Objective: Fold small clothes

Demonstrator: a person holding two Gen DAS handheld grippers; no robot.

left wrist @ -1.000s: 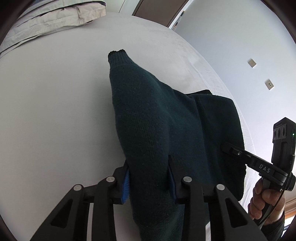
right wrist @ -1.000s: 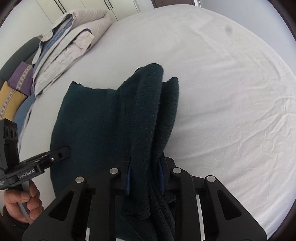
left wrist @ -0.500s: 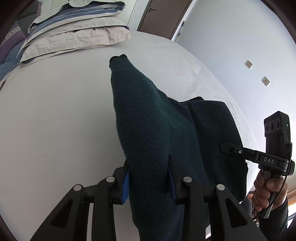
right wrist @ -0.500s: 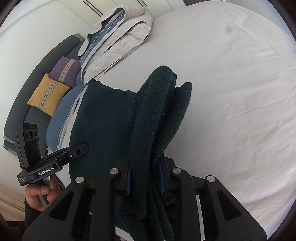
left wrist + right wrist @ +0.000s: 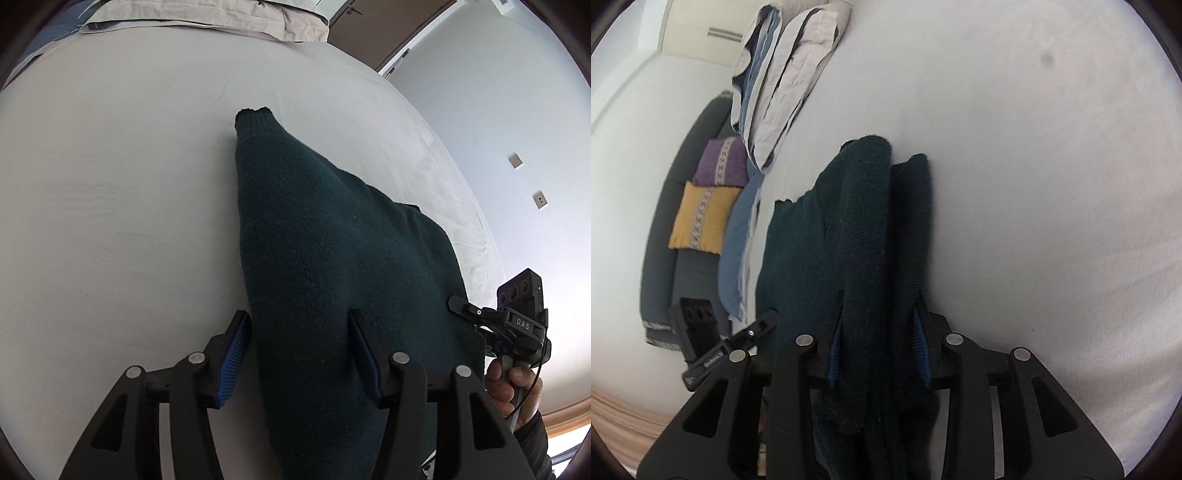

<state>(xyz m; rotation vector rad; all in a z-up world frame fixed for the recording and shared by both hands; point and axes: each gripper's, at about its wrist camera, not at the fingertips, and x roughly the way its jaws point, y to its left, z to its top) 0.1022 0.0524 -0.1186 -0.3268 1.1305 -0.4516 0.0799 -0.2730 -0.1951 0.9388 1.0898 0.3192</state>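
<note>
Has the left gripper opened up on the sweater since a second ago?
Yes. The left gripper had pinched the dark green sweater; now its jaws are opening, blue pads wider apart on the white bed sheet, sweater lying between them.

Left hand-held gripper (image 5: 297,345) jaws opening, right hand-held gripper (image 5: 878,343) jaws opening

White bed sheet (image 5: 1052,184), folded bedding (image 5: 790,74), yellow cushion (image 5: 701,218), purple cushion (image 5: 720,162).

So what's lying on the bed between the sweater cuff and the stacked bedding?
Nothing: in the left wrist view only bare sheet separates the cuff from the bedding.
</note>
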